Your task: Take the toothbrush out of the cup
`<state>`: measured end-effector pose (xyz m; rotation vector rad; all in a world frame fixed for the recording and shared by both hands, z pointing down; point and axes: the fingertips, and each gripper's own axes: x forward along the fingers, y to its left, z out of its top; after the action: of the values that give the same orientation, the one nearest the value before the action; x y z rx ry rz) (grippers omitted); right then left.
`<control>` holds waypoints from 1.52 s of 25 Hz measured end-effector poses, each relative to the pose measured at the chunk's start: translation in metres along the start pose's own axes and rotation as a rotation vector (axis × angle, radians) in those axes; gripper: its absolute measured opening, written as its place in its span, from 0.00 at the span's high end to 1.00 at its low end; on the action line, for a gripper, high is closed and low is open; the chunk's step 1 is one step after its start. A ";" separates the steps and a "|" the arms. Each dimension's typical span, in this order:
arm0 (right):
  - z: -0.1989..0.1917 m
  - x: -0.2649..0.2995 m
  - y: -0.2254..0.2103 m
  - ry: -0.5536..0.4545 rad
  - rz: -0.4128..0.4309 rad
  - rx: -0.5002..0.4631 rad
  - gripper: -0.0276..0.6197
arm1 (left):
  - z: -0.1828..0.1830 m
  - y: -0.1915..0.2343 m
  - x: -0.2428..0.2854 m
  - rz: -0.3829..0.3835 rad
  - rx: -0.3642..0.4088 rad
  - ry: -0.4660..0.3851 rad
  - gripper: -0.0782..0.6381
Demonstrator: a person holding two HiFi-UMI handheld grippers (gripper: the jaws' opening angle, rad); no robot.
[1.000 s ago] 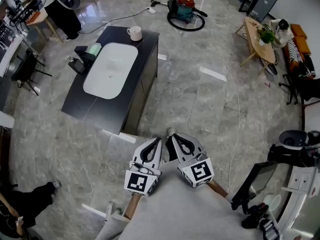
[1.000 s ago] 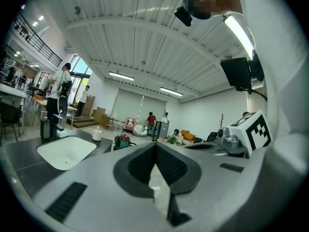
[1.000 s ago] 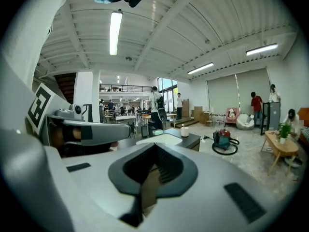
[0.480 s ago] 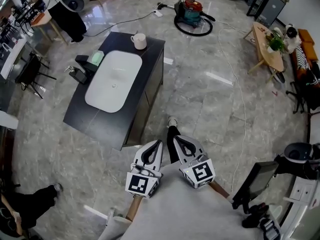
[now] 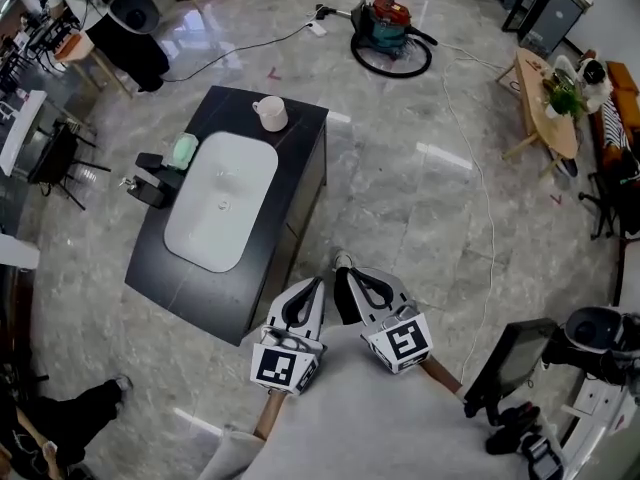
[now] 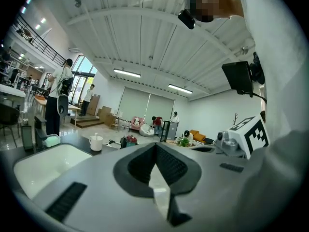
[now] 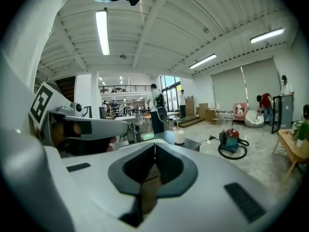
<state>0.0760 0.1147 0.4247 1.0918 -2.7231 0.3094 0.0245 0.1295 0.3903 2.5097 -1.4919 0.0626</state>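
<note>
A white cup (image 5: 269, 114) stands at the far end of a dark cabinet (image 5: 300, 183), beside its white sink basin (image 5: 222, 200). In the left gripper view the cup (image 6: 96, 142) shows far ahead at the left, with a thin stick, probably the toothbrush (image 6: 96, 135), rising from it. The right gripper view has the cup (image 7: 179, 137) ahead, just right of centre. My left gripper (image 5: 318, 281) and right gripper (image 5: 341, 265) hang side by side over the floor, short of the cabinet's near corner. Both are shut and empty.
On the cabinet, a green object (image 5: 184, 150) and a black fixture (image 5: 150, 176) sit left of the basin. A red-and-teal vacuum cleaner (image 5: 385, 23) with a trailing cable lies beyond. A wooden side table (image 5: 545, 93) stands far right, a screen on a stand (image 5: 515, 363) near right. People stand in the background.
Both grippers have been carried forward together, and the cabinet now lies closer to them. Their jaws have stayed shut.
</note>
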 end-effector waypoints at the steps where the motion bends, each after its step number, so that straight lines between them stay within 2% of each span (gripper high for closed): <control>1: 0.004 0.007 -0.008 0.001 0.003 0.002 0.95 | 0.004 0.004 0.010 0.003 0.000 0.000 0.89; 5: 0.025 0.037 -0.037 -0.036 0.025 -0.052 0.95 | 0.017 0.023 0.049 0.011 0.005 0.000 0.89; 8: 0.033 0.057 -0.059 -0.034 0.038 -0.051 0.95 | 0.029 0.037 0.078 0.023 0.009 -0.015 0.88; 10: 0.041 0.071 -0.075 -0.049 0.056 -0.097 0.95 | 0.037 0.047 0.098 0.037 0.014 -0.024 0.89; 13: 0.050 0.092 -0.096 -0.046 0.083 -0.109 0.95 | 0.045 0.063 0.123 0.062 0.014 -0.031 0.89; 16: 0.062 0.110 -0.111 -0.071 0.112 -0.160 0.95 | 0.050 0.074 0.138 0.089 0.017 -0.029 0.88; 22: 0.063 0.135 -0.121 -0.059 0.119 -0.199 0.95 | 0.046 0.097 0.144 0.145 0.000 0.005 0.89; 28: 0.067 0.142 -0.113 -0.065 0.119 -0.186 0.95 | 0.050 0.104 0.141 0.146 -0.009 -0.002 0.88; 31: 0.074 0.151 -0.108 -0.098 0.107 -0.145 0.95 | 0.049 0.113 0.137 0.140 -0.014 0.021 0.89; 38: 0.089 0.182 -0.081 -0.152 0.085 -0.050 0.95 | 0.047 0.154 0.123 0.151 -0.088 0.006 0.89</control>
<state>-0.0053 -0.0855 0.3947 1.0284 -2.8991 0.1762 -0.0534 -0.0571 0.3887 2.3241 -1.6416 0.0288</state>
